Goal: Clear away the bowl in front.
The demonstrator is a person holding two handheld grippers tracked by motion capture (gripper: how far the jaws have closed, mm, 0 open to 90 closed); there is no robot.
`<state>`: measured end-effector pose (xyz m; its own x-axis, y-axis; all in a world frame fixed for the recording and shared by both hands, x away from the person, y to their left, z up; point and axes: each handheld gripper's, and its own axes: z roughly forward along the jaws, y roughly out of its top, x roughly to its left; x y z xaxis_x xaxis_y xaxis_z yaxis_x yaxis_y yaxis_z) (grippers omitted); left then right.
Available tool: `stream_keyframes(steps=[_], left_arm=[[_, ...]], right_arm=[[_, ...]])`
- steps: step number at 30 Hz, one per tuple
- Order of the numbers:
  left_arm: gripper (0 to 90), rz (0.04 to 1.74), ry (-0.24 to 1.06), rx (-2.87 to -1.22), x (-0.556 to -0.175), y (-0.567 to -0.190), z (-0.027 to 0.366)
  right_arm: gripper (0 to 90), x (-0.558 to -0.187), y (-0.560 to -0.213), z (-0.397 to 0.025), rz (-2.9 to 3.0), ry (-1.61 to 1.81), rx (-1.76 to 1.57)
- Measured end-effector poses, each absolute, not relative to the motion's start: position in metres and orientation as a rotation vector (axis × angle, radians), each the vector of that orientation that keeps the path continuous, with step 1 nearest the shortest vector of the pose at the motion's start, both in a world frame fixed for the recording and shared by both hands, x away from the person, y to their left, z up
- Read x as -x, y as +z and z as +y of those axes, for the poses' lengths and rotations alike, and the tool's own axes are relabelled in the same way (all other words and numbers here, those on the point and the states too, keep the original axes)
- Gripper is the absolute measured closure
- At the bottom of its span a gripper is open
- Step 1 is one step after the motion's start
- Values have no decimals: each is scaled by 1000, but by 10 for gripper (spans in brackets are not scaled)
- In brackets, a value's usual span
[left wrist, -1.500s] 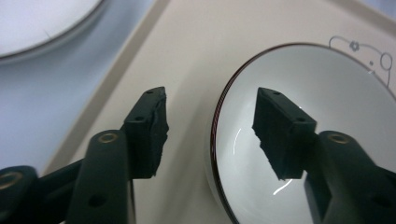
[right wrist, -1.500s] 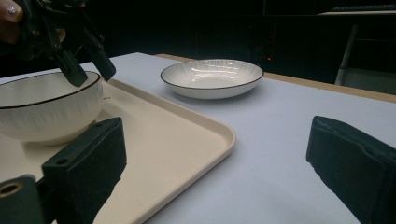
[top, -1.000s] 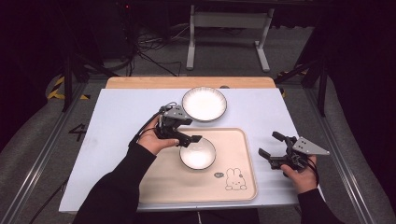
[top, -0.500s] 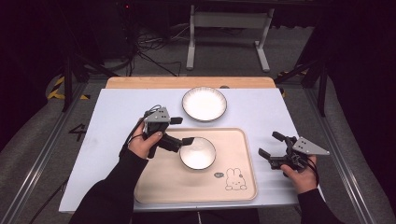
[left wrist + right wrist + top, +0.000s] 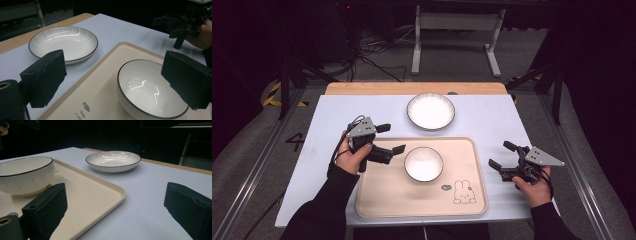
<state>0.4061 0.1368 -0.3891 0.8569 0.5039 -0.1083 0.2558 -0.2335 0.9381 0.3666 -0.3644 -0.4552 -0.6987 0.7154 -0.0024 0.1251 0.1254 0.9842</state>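
Note:
A white bowl (image 5: 424, 163) with a dark rim stands upright on a beige tray (image 5: 412, 202). My left gripper (image 5: 392, 138) hovers open just left of the bowl, over the tray's left edge, with nothing between its fingers. In the left gripper view the bowl (image 5: 150, 92) sits low on the right, ahead of the open jaws. A shallow white plate (image 5: 430, 111) rests on the table beyond the tray. My right gripper (image 5: 501, 154) is open and empty, right of the tray. From the right gripper view, the bowl (image 5: 25, 175) and the plate (image 5: 113, 160) lie ahead.
The tray carries a small rabbit drawing (image 5: 464, 192) near its front right corner. The pale table top (image 5: 312, 150) has a wooden strip (image 5: 362, 88) along its far edge. Metal stand legs (image 5: 454, 45) and cables lie on the dark floor beyond.
My left gripper has drawn back to the left, away from the bowl's rim, and stays open. The bowl rests on the tray. The right gripper has not moved.

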Motion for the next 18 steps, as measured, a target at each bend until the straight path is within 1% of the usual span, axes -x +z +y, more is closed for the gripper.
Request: stream_keyframes(steps=[8, 12, 18], left_arm=[[65, 615, 282, -1787, -400, -398, 162], [63, 600, 299, -1762, -396, -403, 174], [61, 622, 313, -1733, -390, -409, 189]], right_arm=[[53, -366, -455, -364, 1924, 1612, -809], [53, -366, -455, -364, 1923, 1612, -809], [53, -366, -455, -364, 1924, 1607, -807]])
